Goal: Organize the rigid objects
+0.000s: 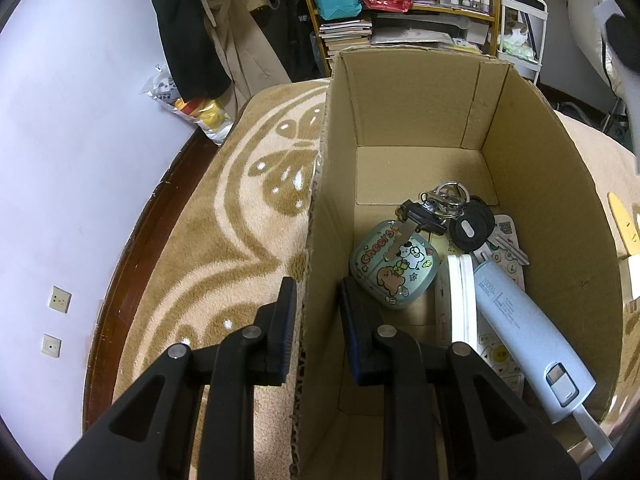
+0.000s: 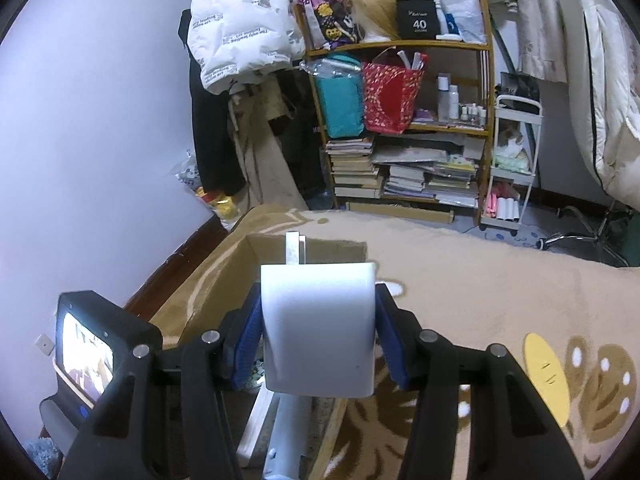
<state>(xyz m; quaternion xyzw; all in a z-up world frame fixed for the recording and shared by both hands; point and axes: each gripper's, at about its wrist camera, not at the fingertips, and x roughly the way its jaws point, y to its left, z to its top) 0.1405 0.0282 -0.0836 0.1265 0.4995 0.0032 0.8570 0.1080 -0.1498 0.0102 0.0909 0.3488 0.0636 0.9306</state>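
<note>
An open cardboard box (image 1: 552, 200) stands on a beige patterned blanket. Inside lie a cartoon earbud case (image 1: 394, 268), a bunch of keys (image 1: 444, 210), a pale blue power bank (image 1: 528, 332), a white flat object (image 1: 460, 296) and a remote under them. My left gripper (image 1: 318, 300) straddles the box's left wall (image 1: 320, 216), one finger outside and one inside; a gap shows between pads and wall. My right gripper (image 2: 318, 332) is shut on a white plug adapter (image 2: 320, 328) with metal prongs pointing forward, held above the box (image 2: 304, 248).
A wooden shelf (image 2: 404, 128) with bags, books and bottles stands at the back, with a white trolley (image 2: 516, 160) to its right. Coats hang at the left. A yellow oval item (image 2: 546, 376) lies on the blanket at the right. The left gripper's screen (image 2: 86, 344) shows at lower left.
</note>
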